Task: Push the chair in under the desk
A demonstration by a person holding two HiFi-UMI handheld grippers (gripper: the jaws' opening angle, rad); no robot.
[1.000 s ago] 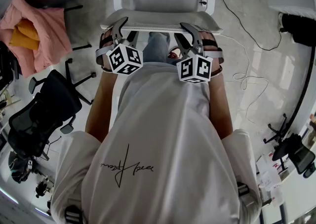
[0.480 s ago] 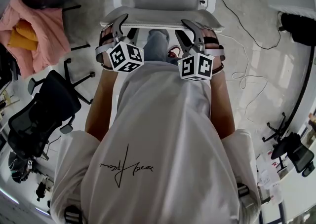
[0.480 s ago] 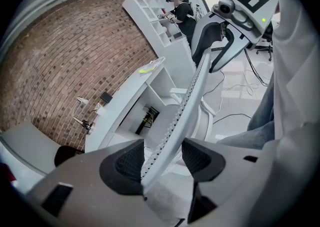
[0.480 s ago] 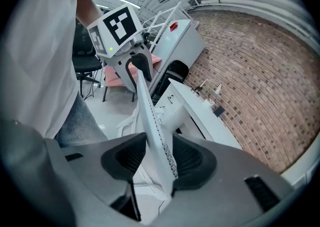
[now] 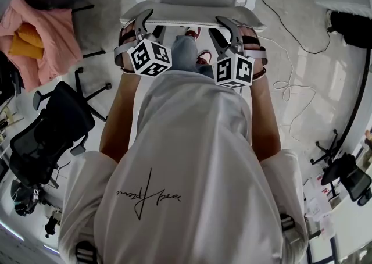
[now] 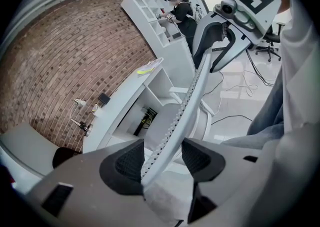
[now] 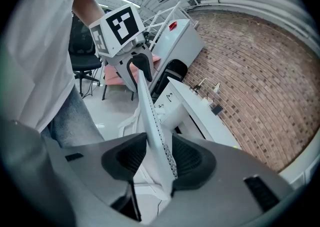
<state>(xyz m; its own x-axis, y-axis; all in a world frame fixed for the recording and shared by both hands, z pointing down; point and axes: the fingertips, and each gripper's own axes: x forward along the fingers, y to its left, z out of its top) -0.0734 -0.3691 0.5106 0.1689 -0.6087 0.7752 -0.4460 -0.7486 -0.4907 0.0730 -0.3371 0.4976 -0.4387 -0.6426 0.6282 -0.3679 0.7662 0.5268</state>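
Observation:
A white office chair (image 5: 192, 14) stands in front of me, its backrest top edge seen from above in the head view. My left gripper (image 5: 144, 20) holds that edge near its left end, and my right gripper (image 5: 228, 23) holds it near its right end. In the left gripper view the perforated backrest edge (image 6: 192, 96) runs between the jaws of the left gripper (image 6: 162, 158). The right gripper (image 7: 160, 158) clamps the same edge (image 7: 150, 116) between its pads. A white desk (image 6: 125, 96) stands beyond the chair against a brick wall, also visible as the desk (image 7: 200, 106).
A black office chair (image 5: 49, 129) stands at the left, and pink cloth (image 5: 40, 36) lies over another seat behind it. White cables (image 5: 285, 82) trail on the floor at the right. Another black chair (image 5: 349, 178) is at the lower right. A person (image 6: 180, 11) stands by white shelves.
Both grippers and the chair's backrest have shifted a little forward, away from me, toward the top of the head view. The grip on the backrest is unchanged.

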